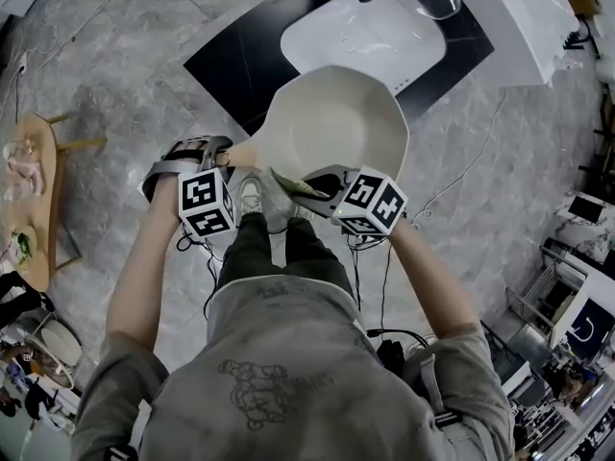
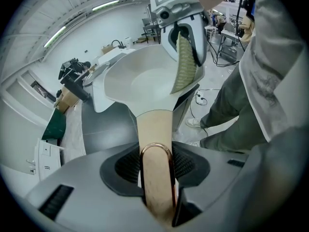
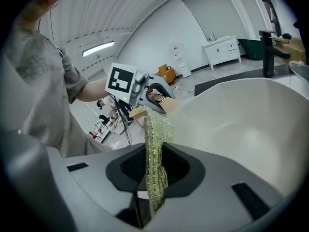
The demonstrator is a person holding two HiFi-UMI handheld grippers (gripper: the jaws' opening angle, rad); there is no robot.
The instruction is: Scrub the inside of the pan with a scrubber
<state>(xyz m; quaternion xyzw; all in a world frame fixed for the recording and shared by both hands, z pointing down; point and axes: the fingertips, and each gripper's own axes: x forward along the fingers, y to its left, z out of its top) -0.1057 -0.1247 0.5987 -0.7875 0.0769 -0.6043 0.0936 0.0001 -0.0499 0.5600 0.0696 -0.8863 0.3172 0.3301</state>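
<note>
A cream pan (image 1: 332, 123) is held in the air above the floor, its bowl facing up. My left gripper (image 2: 157, 170) is shut on the pan's tan handle (image 2: 155, 134), which ends in a copper hanging loop. My right gripper (image 3: 153, 170) is shut on a flat yellow-green glittery scrubber (image 3: 155, 149). In the head view that scrubber (image 1: 296, 184) sticks out at the pan's near rim, close to the handle. The left gripper view shows the scrubber (image 2: 186, 62) hanging over the pan's inside wall (image 2: 145, 81). The pan's interior (image 3: 251, 124) fills the right of the right gripper view.
A white sink basin (image 1: 370, 32) set in a black counter (image 1: 240, 60) lies beyond the pan, with a black faucet (image 3: 268, 47) beside it. My legs and shoes (image 1: 252, 195) are right under the pan. A wooden table (image 1: 29, 200) stands at far left. Cables trail on the marble floor (image 1: 471, 161).
</note>
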